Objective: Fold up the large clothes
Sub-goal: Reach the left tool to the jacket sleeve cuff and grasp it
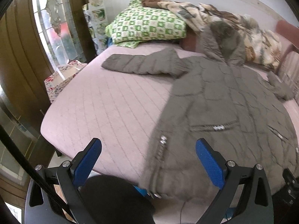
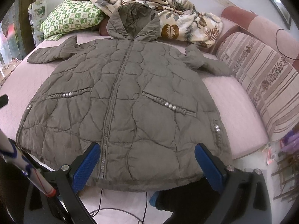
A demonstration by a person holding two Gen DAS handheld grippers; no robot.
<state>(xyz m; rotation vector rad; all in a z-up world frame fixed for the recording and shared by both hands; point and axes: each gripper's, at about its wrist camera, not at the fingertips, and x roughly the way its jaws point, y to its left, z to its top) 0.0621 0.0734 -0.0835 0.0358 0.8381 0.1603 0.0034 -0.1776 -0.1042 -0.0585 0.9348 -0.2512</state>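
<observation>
An olive quilted hooded coat (image 2: 130,100) lies flat, front up and zipped, on the pink bed (image 2: 224,112), with its hood toward the pillows and both sleeves spread out. In the left wrist view the coat (image 1: 224,100) fills the right side, its left sleeve (image 1: 142,65) stretched across the mattress. My left gripper (image 1: 148,149) hovers open above the coat's lower left hem corner. My right gripper (image 2: 147,153) is open too, held over the bottom hem just right of the zipper. Neither holds any cloth.
A green checked pillow (image 2: 71,18) and a leaf-print blanket (image 2: 179,22) are heaped at the head of the bed. A striped bolster (image 2: 265,85) runs along the right side. The bed's left edge (image 1: 56,115) drops off beside a floral bag (image 1: 61,78). Cables (image 2: 119,212) trail below the hem.
</observation>
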